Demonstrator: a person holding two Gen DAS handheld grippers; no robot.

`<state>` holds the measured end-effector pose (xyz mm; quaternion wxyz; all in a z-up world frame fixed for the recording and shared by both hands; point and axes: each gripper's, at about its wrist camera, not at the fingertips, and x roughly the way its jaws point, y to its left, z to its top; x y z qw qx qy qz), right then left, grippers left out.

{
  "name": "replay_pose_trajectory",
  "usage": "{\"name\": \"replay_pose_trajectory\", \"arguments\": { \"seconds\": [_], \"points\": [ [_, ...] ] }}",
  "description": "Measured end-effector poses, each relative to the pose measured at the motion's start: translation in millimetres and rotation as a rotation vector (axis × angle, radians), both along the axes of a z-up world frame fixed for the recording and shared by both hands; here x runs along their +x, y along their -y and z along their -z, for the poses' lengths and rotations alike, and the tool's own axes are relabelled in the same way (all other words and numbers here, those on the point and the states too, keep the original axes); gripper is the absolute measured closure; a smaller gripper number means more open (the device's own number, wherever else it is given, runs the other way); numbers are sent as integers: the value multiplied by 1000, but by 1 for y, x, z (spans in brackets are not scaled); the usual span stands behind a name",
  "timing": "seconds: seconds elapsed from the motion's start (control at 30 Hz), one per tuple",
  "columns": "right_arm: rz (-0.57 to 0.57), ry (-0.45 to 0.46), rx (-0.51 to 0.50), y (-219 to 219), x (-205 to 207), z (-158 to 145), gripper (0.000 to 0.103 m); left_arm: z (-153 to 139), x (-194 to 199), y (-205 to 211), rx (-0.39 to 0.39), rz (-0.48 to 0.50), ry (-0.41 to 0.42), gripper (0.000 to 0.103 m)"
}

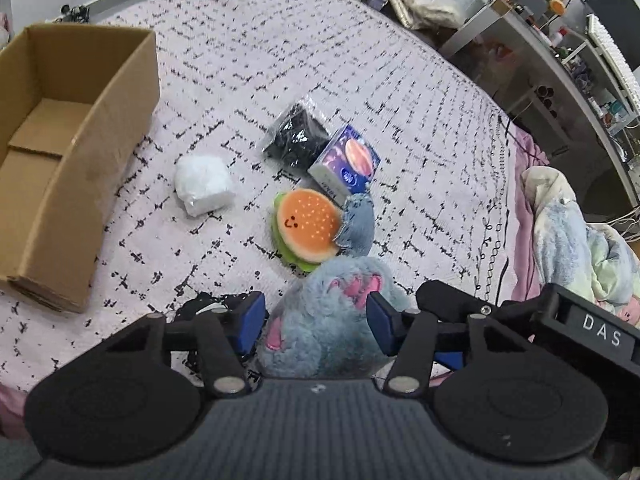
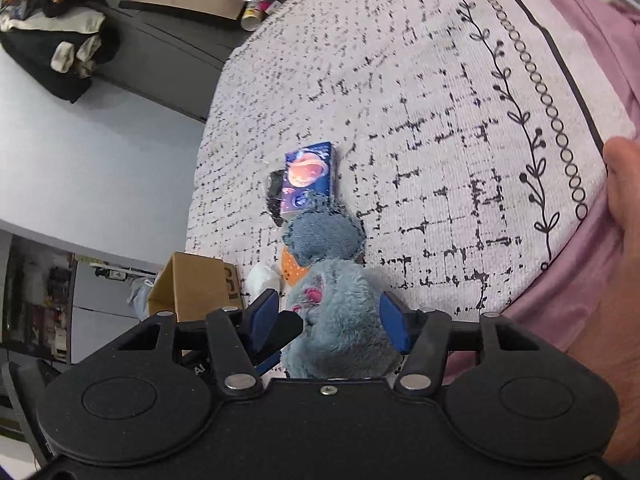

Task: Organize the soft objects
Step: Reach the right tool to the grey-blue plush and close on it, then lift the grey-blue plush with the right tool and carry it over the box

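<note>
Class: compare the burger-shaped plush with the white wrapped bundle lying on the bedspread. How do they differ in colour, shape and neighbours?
The burger plush is orange with green edging and a small face; the white bundle is plain white in clear wrap. The burger plush is round and flat, the white bundle blocky. The burger plush touches the grey plush toy; the white bundle lies alone, nearer the cardboard box. Both rest on the bedspread, outside the cardboard box.

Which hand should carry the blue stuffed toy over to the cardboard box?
Probably left. Both the left gripper and right gripper straddle the toy, but the box lies open on the left gripper's side.
</note>
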<state>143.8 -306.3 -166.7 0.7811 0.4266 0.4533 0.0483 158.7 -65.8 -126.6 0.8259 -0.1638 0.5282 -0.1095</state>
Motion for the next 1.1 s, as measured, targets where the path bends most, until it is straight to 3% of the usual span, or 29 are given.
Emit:
{"name": "replay_pose_trajectory", "arguments": {
  "seconds": [0.07, 0.2, 0.37, 0.77, 1.1],
  "points": [
    [1, -22, 7, -1, 2, 6, 50, 6, 2, 1, -11, -5, -22, 54],
    [-10, -56, 10, -6, 5, 17, 67, 12, 1, 2, -3, -22, -41, 66],
    [-41, -18, -13, -9, 4, 13, 77, 6, -3, -2, 5, -40, -20, 70],
    [-135, 147, -21, -22, -5, -17, 78, -32, -20, -19, 15, -64, 87, 71],
    [-213, 232, -44, -42, -11, -45, 78, -63, -35, -40, 12, -90, 152, 74]
  ]
}}
